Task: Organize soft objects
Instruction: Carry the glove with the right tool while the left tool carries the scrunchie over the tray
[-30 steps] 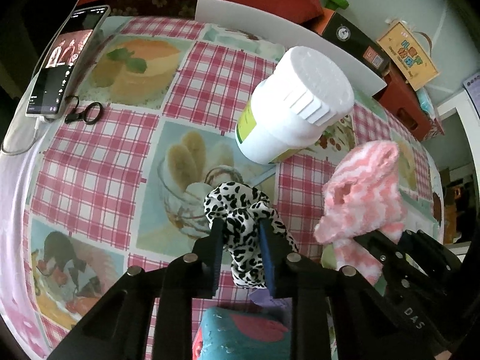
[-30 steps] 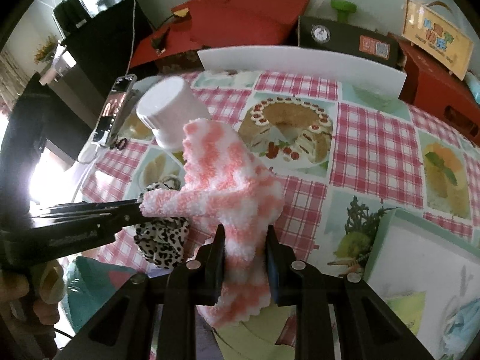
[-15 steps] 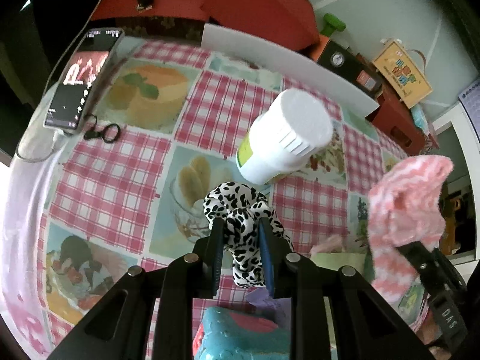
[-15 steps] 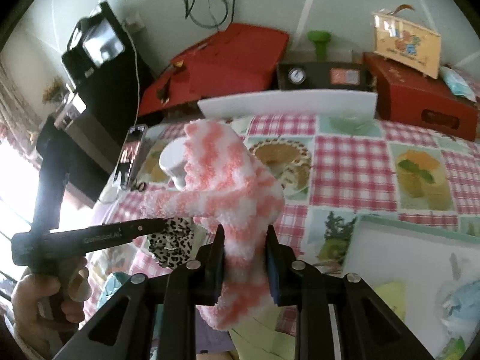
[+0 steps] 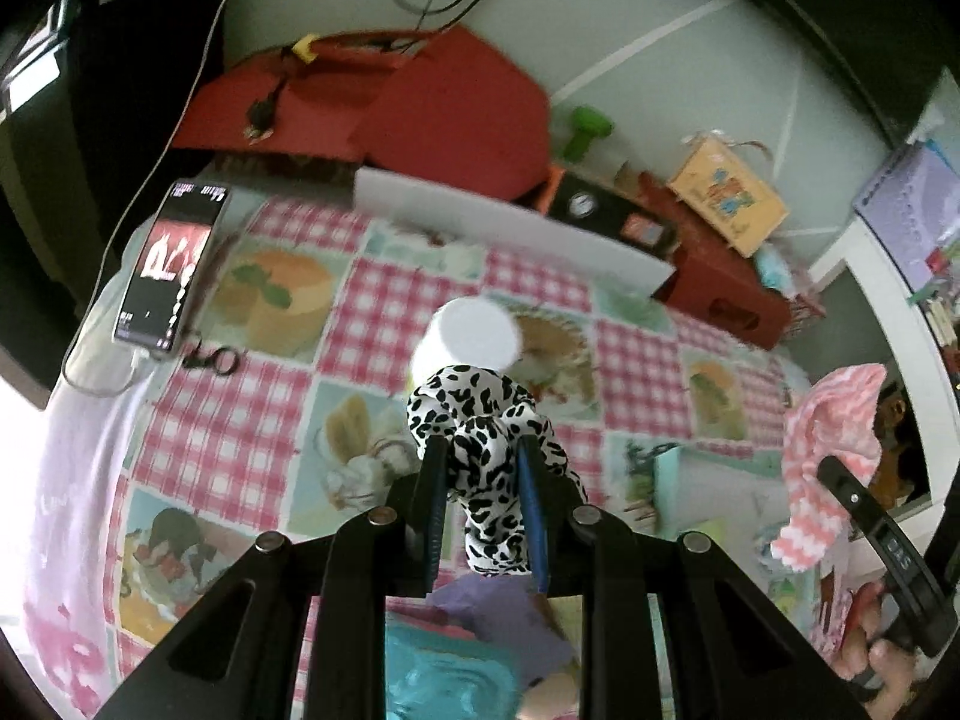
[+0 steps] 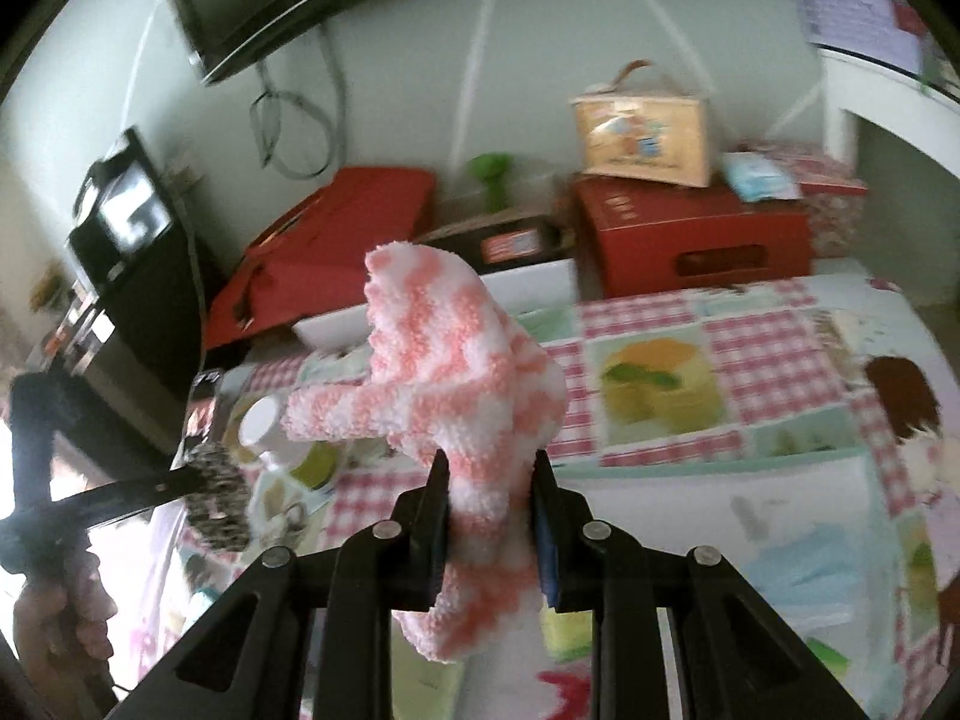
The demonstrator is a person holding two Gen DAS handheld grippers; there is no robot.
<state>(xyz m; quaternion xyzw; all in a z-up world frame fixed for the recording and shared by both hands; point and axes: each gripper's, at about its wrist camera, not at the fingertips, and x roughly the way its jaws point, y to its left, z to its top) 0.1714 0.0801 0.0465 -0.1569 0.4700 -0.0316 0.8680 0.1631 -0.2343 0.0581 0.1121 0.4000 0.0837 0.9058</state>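
Note:
My left gripper is shut on a black-and-white leopard-print scrunchie, held up above the checked tablecloth. My right gripper is shut on a fluffy pink-and-white sock that bulges above the fingers and hangs below them. In the left wrist view the sock and the right gripper show at the far right, over a pale green tray. In the right wrist view the scrunchie and the left gripper appear blurred at the left, with a hand on the handle.
A white-lidded jar stands mid-table. A phone on a cable lies at the table's left edge, beside a black clip. A white board, red boxes and a carton case line the far edge. A teal item lies beneath my left gripper.
Both grippers have risen with their loads still gripped. The right one with the sock has swung away to the right and tilted up; the table and jar look farther off.

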